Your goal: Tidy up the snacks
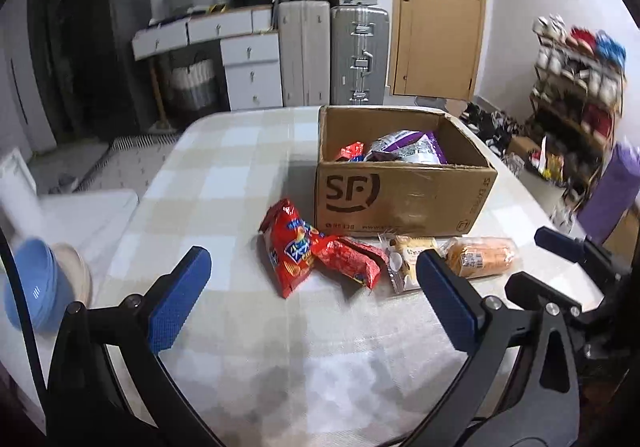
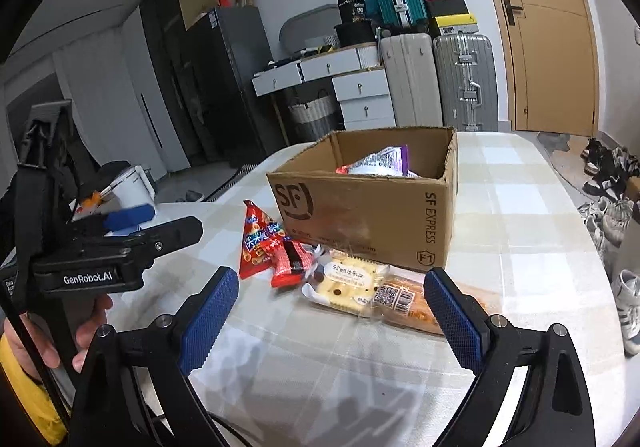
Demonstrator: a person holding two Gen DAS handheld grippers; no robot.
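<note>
Both claws released, jaws wide, nothing between the pads. Left claw (image 1: 312, 287) hangs over the checked tabletop (image 1: 224, 151); right claw (image 2: 332, 311) likewise, just to its right.

Loose snacks lie in a row ahead of the claws, at the foot of the SF cardboard box (image 1: 400, 199):
- tall red snack bag (image 1: 290, 247): just ahead of left claw, between its fingers' lines
- smaller red packet (image 1: 352, 259): touching that bag, toward the left claw's right finger
- clear pack of pale biscuits (image 2: 348, 283): straight ahead of right claw, partly behind the left claw's right finger in the left view
- orange bread pack (image 1: 480, 255): overlapping the biscuits, beside the right claw's right finger (image 2: 452, 319)

Box sits beyond the row, open-topped, holding a purple bag (image 1: 408, 147) and a red packet. A hand (image 2: 56, 339) grips the left claw's handle.
</note>
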